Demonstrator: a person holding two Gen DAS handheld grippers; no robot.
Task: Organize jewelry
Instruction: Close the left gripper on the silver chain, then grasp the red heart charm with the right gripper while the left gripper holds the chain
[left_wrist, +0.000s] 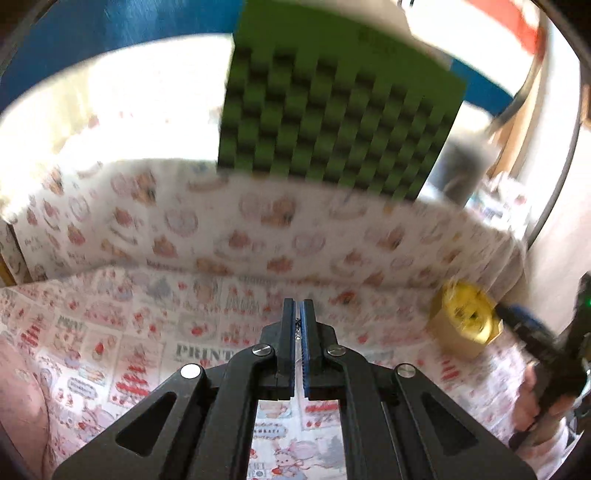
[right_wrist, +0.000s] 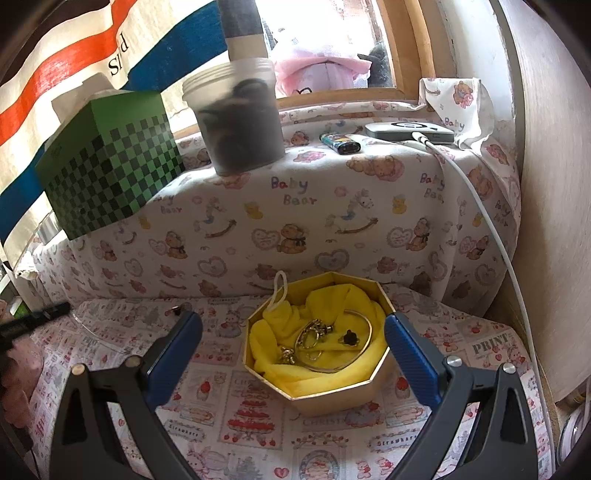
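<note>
The left gripper (left_wrist: 299, 314) has its blue-padded fingers pressed together on a thin piece of jewelry (left_wrist: 297, 329), a small silvery chain-like bit that shows in the slit between the pads (too fine and blurred to name further); it is held above the printed cloth covering the worktop (left_wrist: 110, 332). The right gripper (right_wrist: 293, 334) is spread wide, its fingers (right_wrist: 177, 350) standing on either side of the octagonal gold box (right_wrist: 332, 400) without touching it. The box sits on the worktop cloth, lined with a yellow cloth pouch (right_wrist: 295, 369) whose white drawstring loop (right_wrist: 277, 291) hangs over the rim; on the yellow fabric lie a gold bangle (right_wrist: 364, 325), a tangle of gold chain (right_wrist: 310, 339) and a small dark flower-shaped piece (right_wrist: 348, 338). Behind the box rises a ledge draped in teddy-bear fabric (right_wrist: 295, 206); on it stand a green checkered box (right_wrist: 110, 162), a translucent plastic tub (right_wrist: 240, 122) holding dark items, a lighter (right_wrist: 340, 143) and a flat device (right_wrist: 410, 132) with a white cable (right_wrist: 480, 206) running down from it. In the left wrist view the gold box appears blurred at the right, with the right gripper beside it.
</note>
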